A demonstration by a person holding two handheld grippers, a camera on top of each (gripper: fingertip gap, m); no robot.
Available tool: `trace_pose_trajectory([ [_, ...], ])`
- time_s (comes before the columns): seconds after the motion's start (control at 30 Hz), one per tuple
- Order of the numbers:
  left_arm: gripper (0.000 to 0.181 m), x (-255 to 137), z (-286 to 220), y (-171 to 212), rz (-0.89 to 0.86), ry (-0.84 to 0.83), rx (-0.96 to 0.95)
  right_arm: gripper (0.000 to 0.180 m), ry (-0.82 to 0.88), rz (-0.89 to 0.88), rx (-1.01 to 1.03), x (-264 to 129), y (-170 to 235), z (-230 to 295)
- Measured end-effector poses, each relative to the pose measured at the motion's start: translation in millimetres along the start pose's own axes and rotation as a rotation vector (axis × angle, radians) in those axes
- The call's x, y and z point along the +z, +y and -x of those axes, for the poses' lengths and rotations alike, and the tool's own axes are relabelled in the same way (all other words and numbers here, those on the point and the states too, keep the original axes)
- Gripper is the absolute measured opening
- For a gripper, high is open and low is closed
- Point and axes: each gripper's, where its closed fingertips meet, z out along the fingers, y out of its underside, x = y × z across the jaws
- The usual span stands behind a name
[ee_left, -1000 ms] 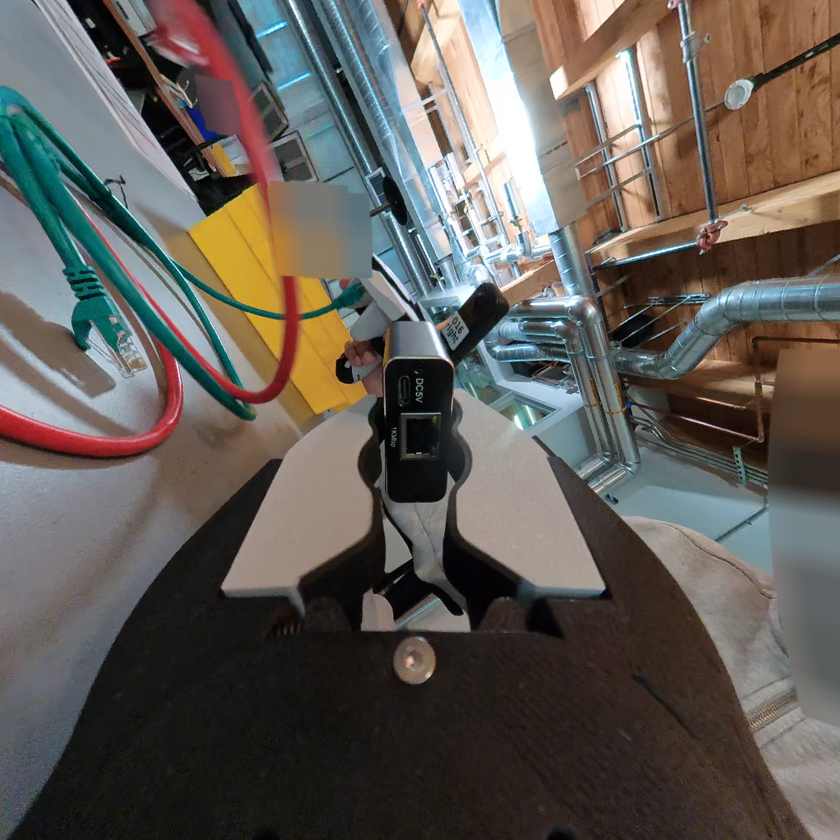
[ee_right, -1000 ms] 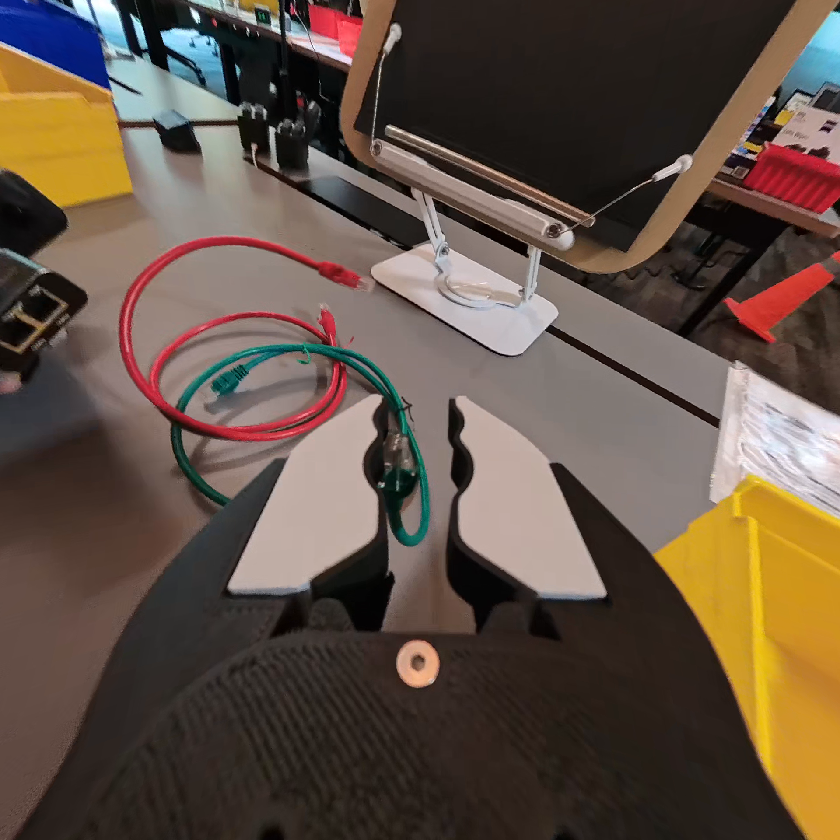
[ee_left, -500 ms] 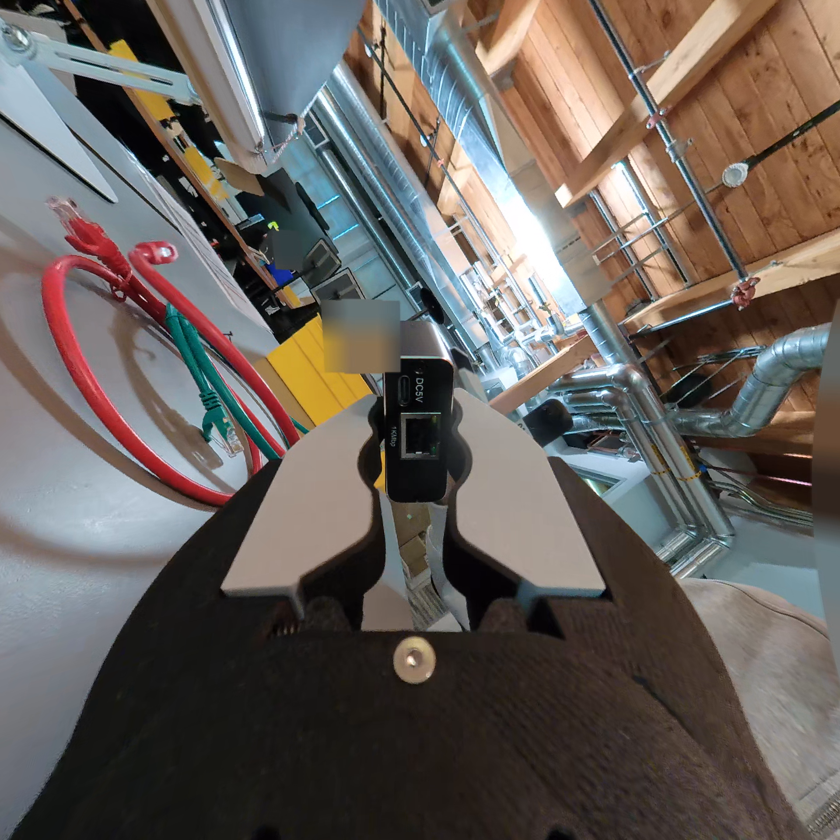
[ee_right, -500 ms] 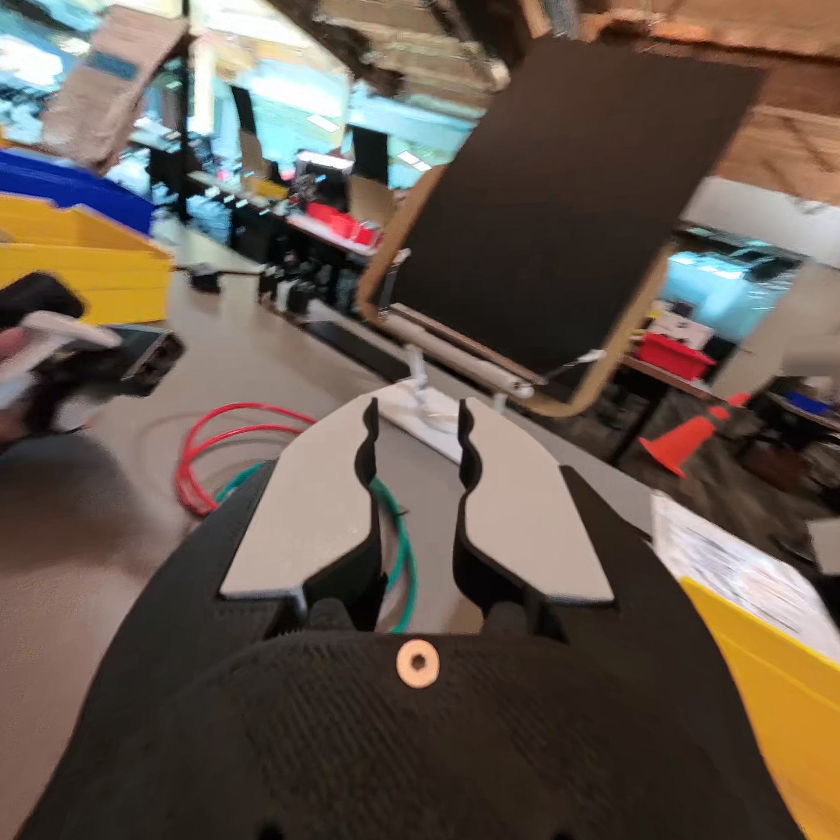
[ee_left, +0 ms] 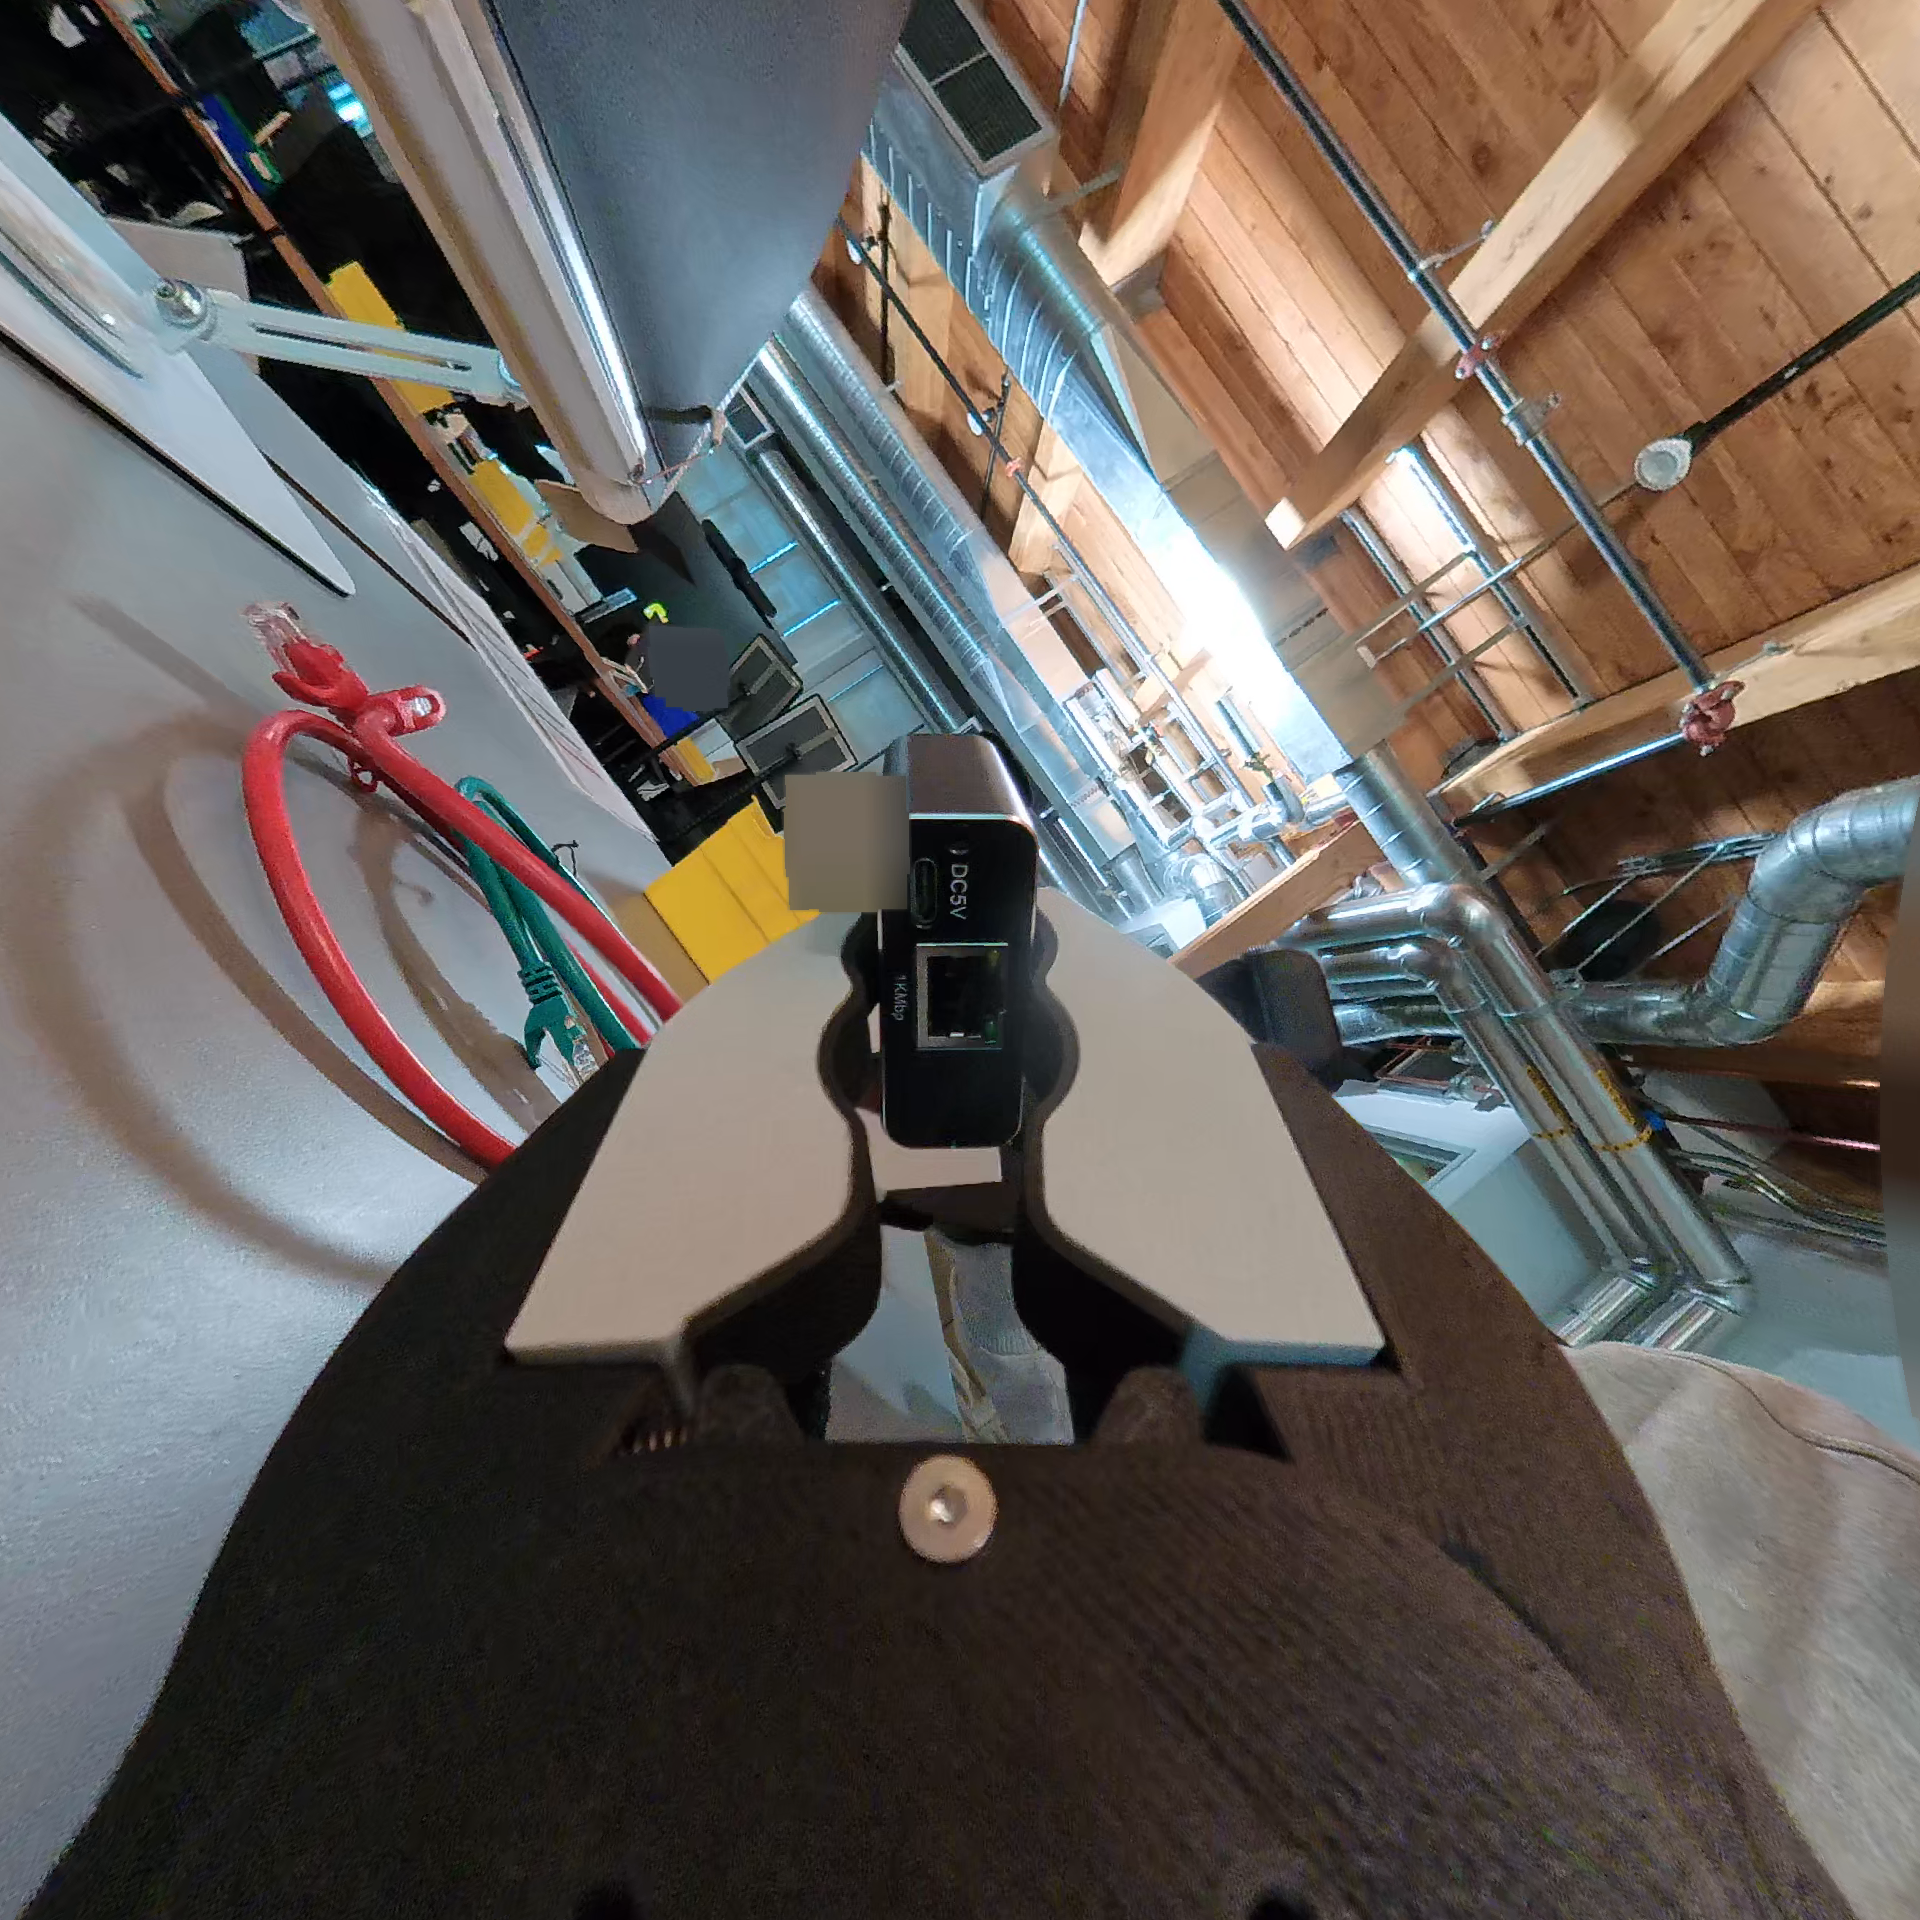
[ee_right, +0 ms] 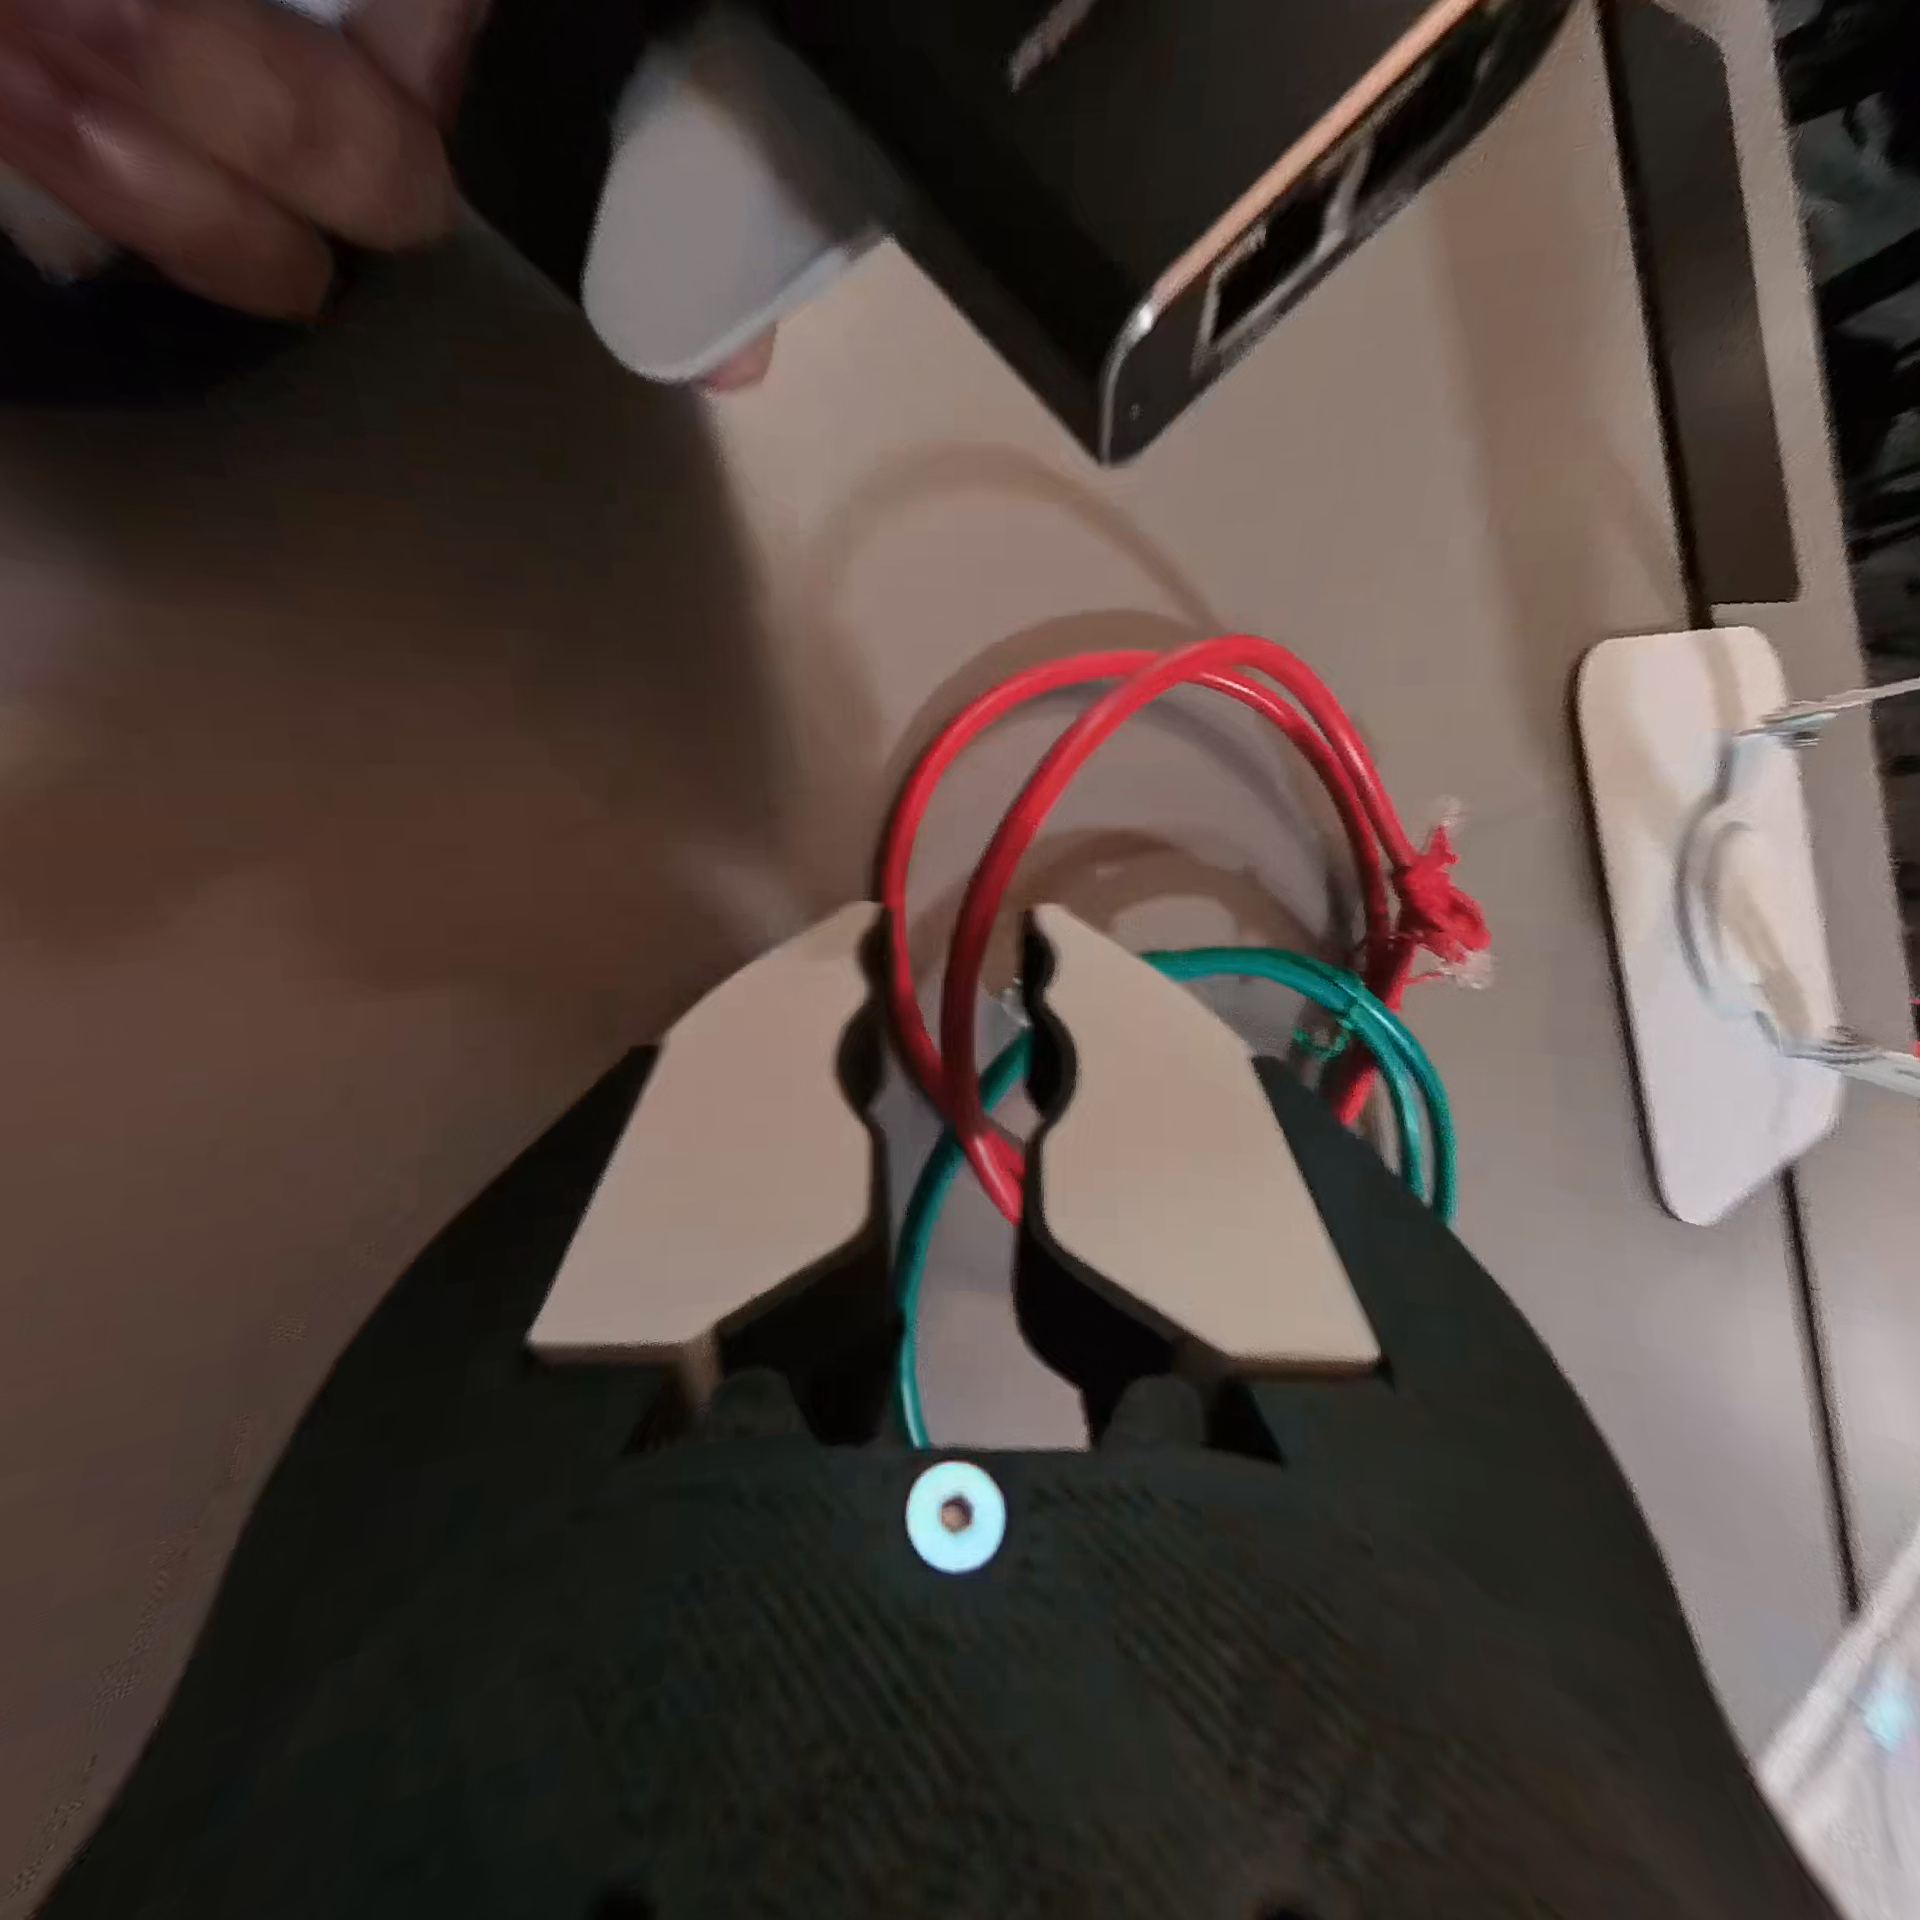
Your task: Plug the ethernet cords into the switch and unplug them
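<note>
Switch (ee_left: 961, 997) is pinched by left gripper (ee_left: 956, 1029); right gripper (ee_right: 954, 997) is spread over tangled cords (ee_right: 935, 1039), wrong one may be snagged

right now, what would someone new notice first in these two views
The black switch stands out first, clamped between the left gripper fingers and held up in the air, its port facing the camera. Next come the red cord and green cord, looped together on the grey table under the open right gripper.
</note>
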Motion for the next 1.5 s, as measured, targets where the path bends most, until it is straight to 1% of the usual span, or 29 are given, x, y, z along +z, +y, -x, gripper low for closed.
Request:
trace_pose_trajectory([
  [0.03, 0.024, 0, 0, 0, 0.001, 0.002, -0.005, 0.007, 0.016, -0.027, -0.012, -6, 2, -3],
  [0.13, 0.025, 1, 1, 0, 0.009, 0.012, -0.025, 0.006, -0.033, -0.174, 0.055, -38, 7, -4],
  [0.23, 0.025, 3, 2, 3, 0.022, 0.015, -0.038, 0.006, -0.167, -0.291, 0.102, -75, 26, 5],
  [0.27, 0.025, 3, 2, 4, 0.025, 0.015, -0.039, 0.006, -0.22, -0.295, 0.104, -85, 37, 11],
  [0.33, 0.025, 3, 2, 4, 0.028, 0.013, -0.037, 0.006, -0.288, -0.228, 0.103, -100, 66, 21],
  [0.43, 0.024, 3, 3, 4, 0.025, 0.014, -0.047, 0.008, -0.26, -0.157, 0.118, -116, 101, 20],
  [0.53, 0.024, 3, 3, 4, 0.027, 0.013, -0.051, 0.011, -0.3, -0.128, 0.204, -132, 120, 18],
  [0.6, 0.024, 4, 4, 5, 0.032, 0.011, -0.049, 0.013, -0.348, -0.118, 0.268, -140, 128, 18],
  [0.7, 0.025, 4, 4, 7, 0.04, 0.01, -0.049, 0.03, -0.373, -0.13, 0.353, -146, 132, 13],
  [0.77, 0.025, 5, 4, 8, 0.046, 0.009, -0.049, 0.039, -0.364, -0.178, 0.391, -151, 124, 7],
  [0.83, 0.025, 5, 4, 9, 0.05, 0.008, -0.048, 0.043, -0.304, -0.245, 0.423, -154, 110, -7],
  [0.93, 0.025, 6, 4, 10, 0.058, 0.007, -0.047, 0.04, -0.175, -0.397, 0.525, -151, 72, -33],
  [0.97, 0.025, 6, 4, 10, 0.06, 0.006, -0.047, 0.04, -0.157, -0.414, 0.563, -147, 61, -36],
  [1.07, 0.024, 7, 4, 12, 0.067, 0.003, -0.044, 0.037, -0.161, -0.429, 0.651, -126, 27, -26],
  [1.13, 0.024, 8, 4, 14, 0.076, 0.0, -0.042, 0.038, -0.15, -0.385, 0.682, -105, 12, -17],
  [1.27, 0.024, 11, 4, 20, 0.109, -0.008, -0.024, 0.038, -0.065, -0.172, 0.641, -62, 17, -17],
  [1.33, 0.024, 12, 4, 22, 0.123, -0.015, -0.011, 0.041, -0.095, -0.096, 0.685, -43, 23, -13],
  [1.4, 0.024, 12, 4, 24, 0.13, -0.018, -0.008, 0.047, -0.161, -0.058, 0.754, -31, 25, -2],
  [1.5, 0.025, 12, 4, 24, 0.129, -0.017, -0.012, 0.042, -0.204, -0.043, 0.733, -26, 27, 12],
])
